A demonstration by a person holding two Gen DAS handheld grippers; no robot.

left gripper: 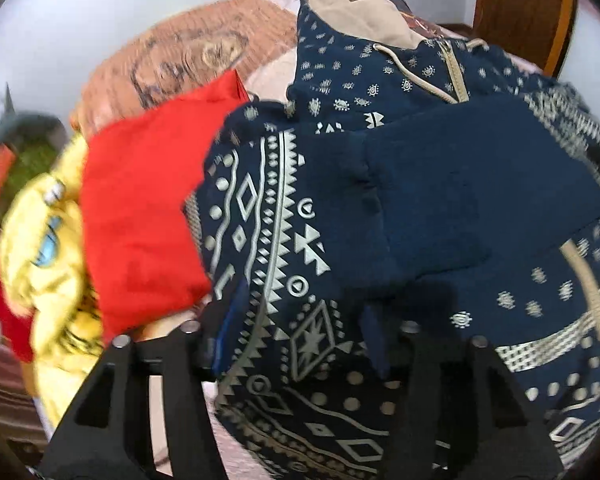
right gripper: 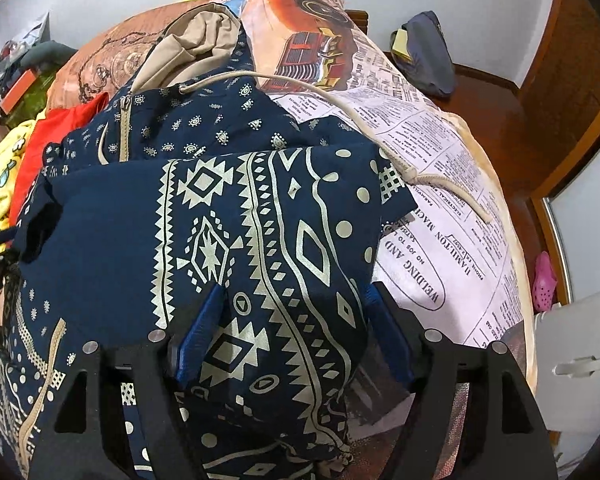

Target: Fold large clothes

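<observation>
Both wrist views look steeply down, close over the navy patterned hoodie (left gripper: 300,240) on the bed (fabric fills each frame). The left view faces its left part, the right view its right part; both share the beige hood lining (right gripper: 204,40).

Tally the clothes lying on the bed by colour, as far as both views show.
Navy patterned hoodie: 1
Red garment: 1
Yellow cartoon-print garment: 1
Total: 3, all on the printed bedsheet; anything buried underneath cannot be told.

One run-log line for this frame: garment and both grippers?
navy patterned hoodie: lying on bed | left gripper: open, fabric between jaws | right gripper: open, fabric between jaws
</observation>
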